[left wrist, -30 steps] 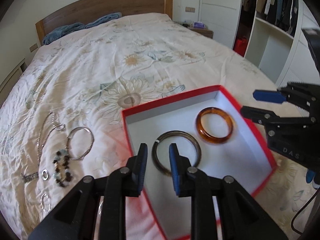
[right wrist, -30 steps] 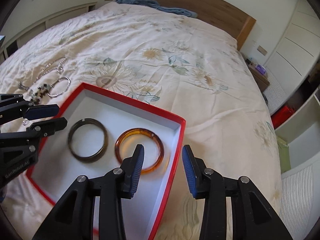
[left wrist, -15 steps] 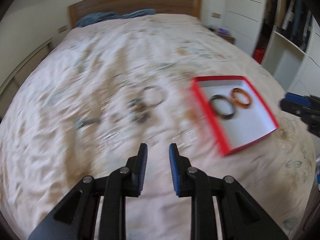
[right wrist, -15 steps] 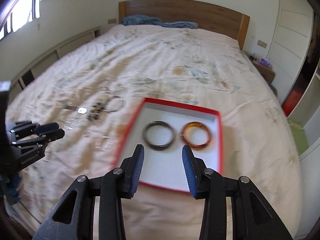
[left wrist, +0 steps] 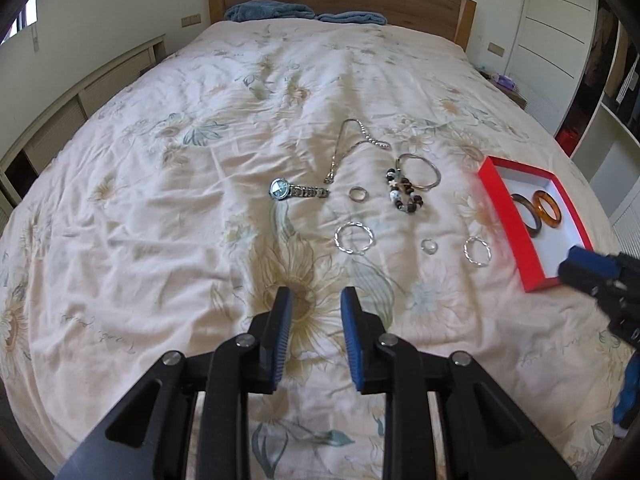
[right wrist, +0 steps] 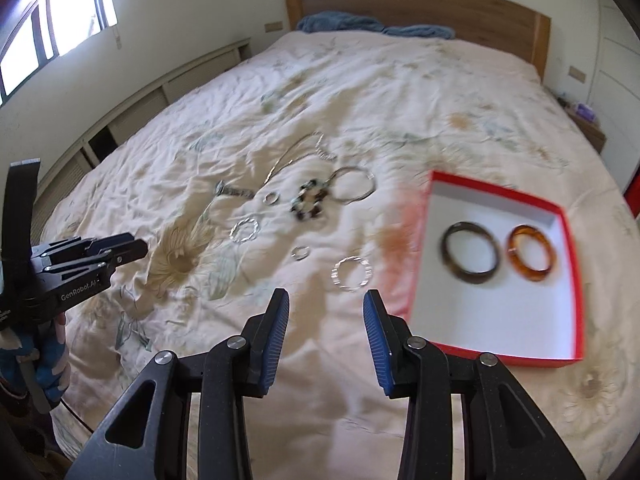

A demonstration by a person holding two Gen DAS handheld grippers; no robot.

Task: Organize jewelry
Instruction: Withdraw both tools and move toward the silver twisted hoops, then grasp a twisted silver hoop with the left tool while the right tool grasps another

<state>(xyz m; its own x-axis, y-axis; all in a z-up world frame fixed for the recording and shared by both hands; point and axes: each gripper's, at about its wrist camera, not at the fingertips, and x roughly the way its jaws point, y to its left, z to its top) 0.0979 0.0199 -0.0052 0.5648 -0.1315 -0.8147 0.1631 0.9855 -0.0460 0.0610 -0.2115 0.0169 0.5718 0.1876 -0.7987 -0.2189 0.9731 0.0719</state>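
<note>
Both pairs of fingers stand parted and hold nothing: the left gripper (left wrist: 316, 336) hovers over the quilt (left wrist: 160, 200) short of the loose jewelry, the right gripper (right wrist: 326, 336) beside the red box (right wrist: 576, 280). Two bangles (right wrist: 470, 257) already lie in the box; the rest lies spread on the quilt, well apart from it. The watch (left wrist: 296, 190) probably handles stiffest, best pinched across its band. The chain (left wrist: 352, 140) looks limp and would slip and trail, so take it where it bunches. The hoops (left wrist: 354, 238) and small rings (left wrist: 357, 194) are thin, light and lie flat in soft fabric; nip one edge, pressing in a little. The beads (left wrist: 404, 196) give a fatter grip.
</note>
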